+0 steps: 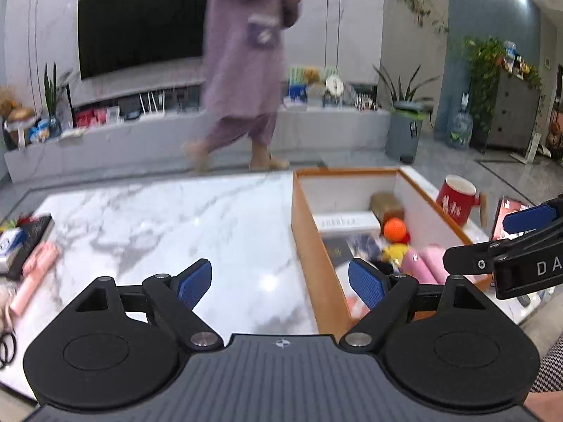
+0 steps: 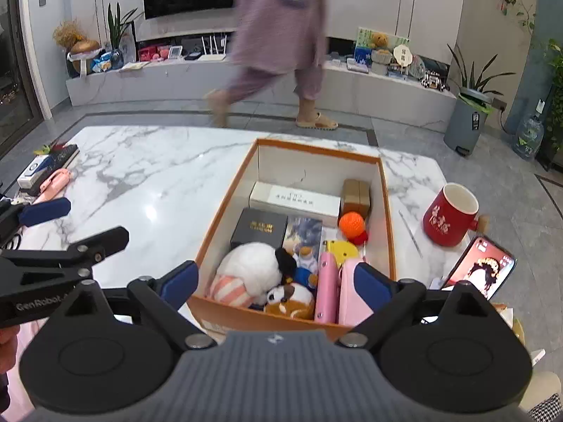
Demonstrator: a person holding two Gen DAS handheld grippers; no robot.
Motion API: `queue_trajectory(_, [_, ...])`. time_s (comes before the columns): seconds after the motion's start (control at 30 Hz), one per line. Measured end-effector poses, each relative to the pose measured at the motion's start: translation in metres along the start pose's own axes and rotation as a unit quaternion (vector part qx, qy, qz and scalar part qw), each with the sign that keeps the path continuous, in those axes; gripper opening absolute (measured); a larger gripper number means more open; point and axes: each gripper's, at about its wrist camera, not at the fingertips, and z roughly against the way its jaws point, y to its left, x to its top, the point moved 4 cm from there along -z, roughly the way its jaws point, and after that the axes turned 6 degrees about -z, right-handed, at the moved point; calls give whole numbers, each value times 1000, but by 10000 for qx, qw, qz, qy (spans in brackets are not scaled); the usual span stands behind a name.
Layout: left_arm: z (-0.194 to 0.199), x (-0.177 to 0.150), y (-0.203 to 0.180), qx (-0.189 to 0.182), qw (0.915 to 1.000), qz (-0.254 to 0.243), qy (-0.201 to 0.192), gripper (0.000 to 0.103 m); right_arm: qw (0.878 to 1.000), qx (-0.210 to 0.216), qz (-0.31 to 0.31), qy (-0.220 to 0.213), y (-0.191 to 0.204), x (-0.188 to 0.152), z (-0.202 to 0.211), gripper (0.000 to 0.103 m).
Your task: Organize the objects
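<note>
An orange-rimmed cardboard box (image 2: 225,207) sits on the marble table (image 2: 147,176), holding plush toys (image 2: 253,267), a black box (image 2: 258,228), a white box (image 2: 295,198), an orange ball (image 2: 352,224) and pink items (image 2: 327,288). My right gripper (image 2: 276,283) is open and empty above the box's near edge. My left gripper (image 1: 279,283) is open and empty over the table, beside the box's left wall (image 1: 309,232). Each gripper shows in the other's view.
A red mug (image 2: 450,214) and a lit phone (image 2: 482,267) lie right of the box. Books, a pink tube (image 1: 35,274) and small items sit at the table's left end (image 2: 52,168). A person in purple (image 2: 281,35) walks past beyond the table.
</note>
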Motion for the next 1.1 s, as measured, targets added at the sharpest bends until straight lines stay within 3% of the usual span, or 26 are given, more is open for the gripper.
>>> queue_trajectory(0.43, [-17, -15, -7, 53, 9991, -78, 405, 99, 9978, 103, -383, 535, -13, -14, -29, 97])
queue_trajectory(1.1, [-4, -16, -9, 46, 9994, -144, 325, 99, 9984, 11, -233, 512, -6, -12, -35, 97])
